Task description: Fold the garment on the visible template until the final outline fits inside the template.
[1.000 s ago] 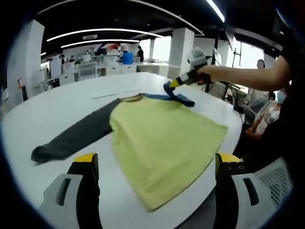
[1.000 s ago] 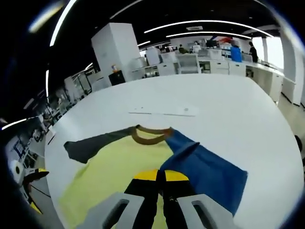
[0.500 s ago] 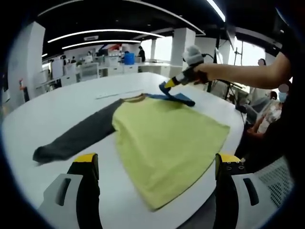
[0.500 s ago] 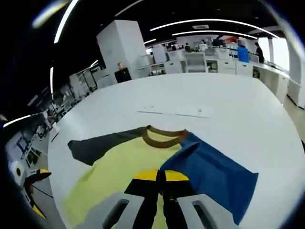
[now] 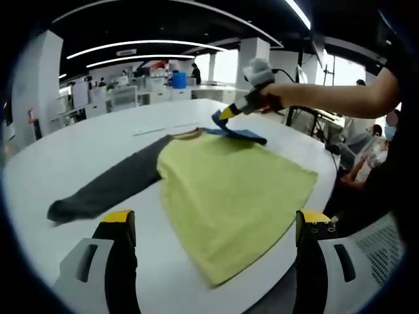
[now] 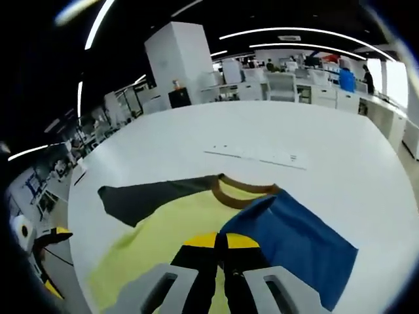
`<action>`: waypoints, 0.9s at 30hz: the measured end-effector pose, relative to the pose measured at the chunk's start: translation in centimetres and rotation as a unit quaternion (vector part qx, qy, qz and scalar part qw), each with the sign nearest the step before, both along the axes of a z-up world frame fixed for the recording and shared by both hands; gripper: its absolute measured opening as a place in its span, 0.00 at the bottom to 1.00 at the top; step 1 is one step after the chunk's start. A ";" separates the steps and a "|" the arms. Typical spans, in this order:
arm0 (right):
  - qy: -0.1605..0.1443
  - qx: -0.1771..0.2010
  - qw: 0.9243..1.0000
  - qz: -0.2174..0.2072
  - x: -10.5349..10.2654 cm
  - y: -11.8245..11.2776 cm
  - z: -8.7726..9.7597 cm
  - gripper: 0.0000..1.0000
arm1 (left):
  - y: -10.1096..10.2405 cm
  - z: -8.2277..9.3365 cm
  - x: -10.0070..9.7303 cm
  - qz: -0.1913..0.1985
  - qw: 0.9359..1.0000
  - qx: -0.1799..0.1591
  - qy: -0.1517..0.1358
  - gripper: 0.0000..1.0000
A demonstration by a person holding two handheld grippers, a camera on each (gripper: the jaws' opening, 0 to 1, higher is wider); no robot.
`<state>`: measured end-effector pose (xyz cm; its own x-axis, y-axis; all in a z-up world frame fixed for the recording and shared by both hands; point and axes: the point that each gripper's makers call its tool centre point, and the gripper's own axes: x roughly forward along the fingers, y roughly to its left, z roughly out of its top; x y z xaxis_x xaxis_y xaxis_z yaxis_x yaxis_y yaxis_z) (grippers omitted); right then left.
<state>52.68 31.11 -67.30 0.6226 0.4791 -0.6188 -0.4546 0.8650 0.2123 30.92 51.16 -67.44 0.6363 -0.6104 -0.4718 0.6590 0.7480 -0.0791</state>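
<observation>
Right gripper [image 6: 220, 243] pinching blue sleeve [image 6: 294, 245]; left gripper [image 5: 213, 226] spread; no legible writing.

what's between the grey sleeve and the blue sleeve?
The yellow body and brown collar of the shirt lie between the grey sleeve and the blue sleeve, seen in both views.

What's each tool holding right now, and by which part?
Right tool: shut on the blue sleeve of the yellow shirt, near its end, lifted. Left tool: open, holds nothing.
</observation>
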 end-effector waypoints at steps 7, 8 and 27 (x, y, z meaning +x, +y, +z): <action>-0.003 -0.022 0.999 0.029 -0.2 1.8 -0.2 0.00 | 0.1 -0.2 0.0 0.003 1.000 -0.001 0.001 0.99; -0.004 -0.023 0.999 0.033 -0.2 2.1 -0.1 0.00 | 0.2 -0.3 0.0 0.003 1.000 0.000 0.001 0.99; -0.016 -0.042 0.995 0.091 0.1 6.9 0.7 0.00 | 0.7 -0.6 0.1 0.011 1.000 0.000 0.002 0.99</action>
